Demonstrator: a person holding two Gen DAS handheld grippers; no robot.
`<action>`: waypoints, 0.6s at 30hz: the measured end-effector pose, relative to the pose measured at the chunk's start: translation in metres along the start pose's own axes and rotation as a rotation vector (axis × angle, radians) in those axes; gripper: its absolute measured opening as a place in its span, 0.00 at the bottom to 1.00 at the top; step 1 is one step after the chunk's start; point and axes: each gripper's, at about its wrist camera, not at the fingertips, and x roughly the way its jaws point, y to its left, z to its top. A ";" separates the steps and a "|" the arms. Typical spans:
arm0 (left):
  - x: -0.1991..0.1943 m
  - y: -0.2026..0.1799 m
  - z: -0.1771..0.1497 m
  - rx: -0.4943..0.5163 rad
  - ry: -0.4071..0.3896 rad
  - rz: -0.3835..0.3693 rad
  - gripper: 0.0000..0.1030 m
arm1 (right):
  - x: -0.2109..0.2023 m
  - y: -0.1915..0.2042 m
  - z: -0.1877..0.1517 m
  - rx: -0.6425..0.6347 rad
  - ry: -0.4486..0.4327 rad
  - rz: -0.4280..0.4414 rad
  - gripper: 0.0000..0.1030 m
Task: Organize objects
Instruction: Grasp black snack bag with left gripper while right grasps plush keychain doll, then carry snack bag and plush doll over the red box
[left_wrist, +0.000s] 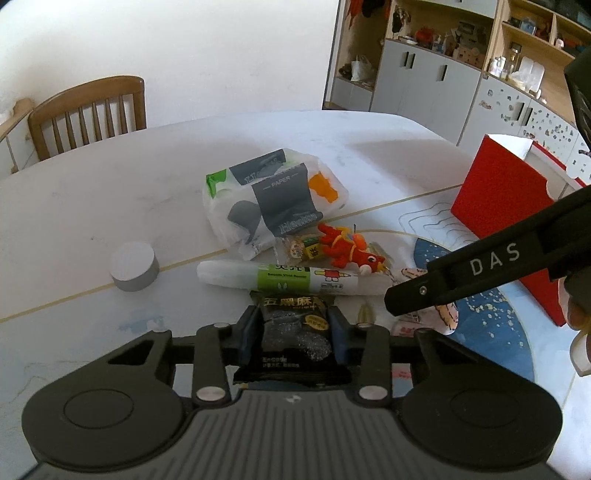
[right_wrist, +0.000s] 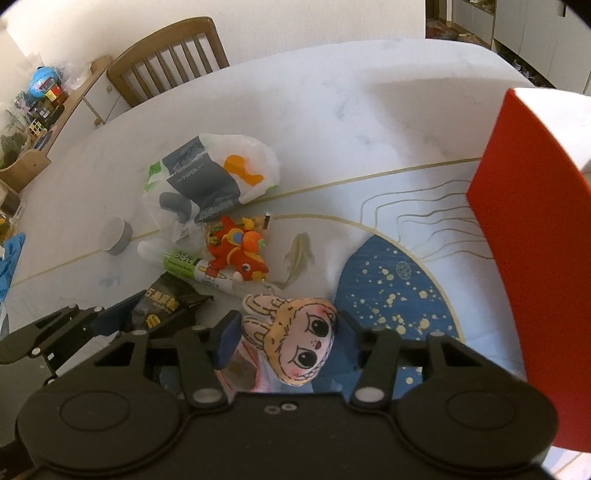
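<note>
On the white marble-look table (left_wrist: 92, 206), your left gripper (left_wrist: 295, 328) was clenched on a black foil snack packet (left_wrist: 295, 332), its blue pads pressing both sides. Your right gripper (right_wrist: 284, 339) had a plush doll head with big eyes and rabbit ears (right_wrist: 295, 339) between its fingers; the left pad touched it, but you could not tell whether the right one did. Just beyond the packet lay a white glue stick with a green label (left_wrist: 280, 278), a red plush dragon (left_wrist: 347, 249) and a white plastic paper-pack bag (left_wrist: 269, 195). A grey round cap (left_wrist: 133, 265) sat apart to the left, a red cardboard box (left_wrist: 506, 206) to the right.
</note>
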 end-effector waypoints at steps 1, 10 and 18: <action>-0.002 -0.001 -0.001 -0.003 0.000 0.000 0.37 | -0.003 0.000 -0.001 0.000 -0.003 0.001 0.52; -0.033 -0.008 -0.003 -0.016 -0.004 -0.004 0.37 | -0.040 -0.001 -0.013 -0.019 -0.023 0.035 0.52; -0.067 -0.025 0.002 -0.029 -0.019 -0.036 0.37 | -0.076 -0.005 -0.020 -0.061 -0.020 0.058 0.52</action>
